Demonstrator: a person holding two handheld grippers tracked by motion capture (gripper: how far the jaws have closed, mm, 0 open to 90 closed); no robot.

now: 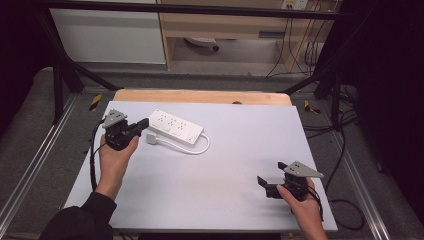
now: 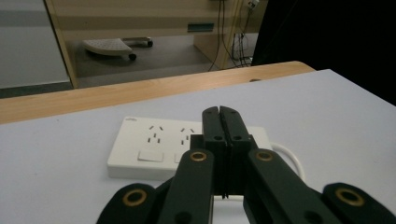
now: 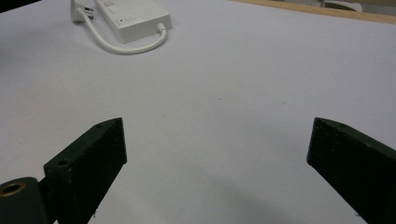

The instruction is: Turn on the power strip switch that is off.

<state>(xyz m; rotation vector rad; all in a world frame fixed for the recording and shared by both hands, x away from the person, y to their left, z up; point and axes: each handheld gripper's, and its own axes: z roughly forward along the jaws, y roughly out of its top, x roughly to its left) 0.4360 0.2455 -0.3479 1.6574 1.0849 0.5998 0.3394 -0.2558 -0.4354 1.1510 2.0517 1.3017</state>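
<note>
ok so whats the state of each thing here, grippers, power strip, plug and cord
left gripper: shut, nothing between its jaws, tips by the near end of the strip
right gripper: open, empty, over bare mat
power strip: flat on the grey mat, sockets up, nothing plugged in
plug: unplugged, lying on the mat beside the strip
cord: looped from the strip's far end back to the plug

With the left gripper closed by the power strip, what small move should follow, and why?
Probably reopen the left gripper and ease it toward the plug. Its jaws are shut with nothing between them, just short of the white power strip, while the right gripper waits open, far off on the table.
</note>
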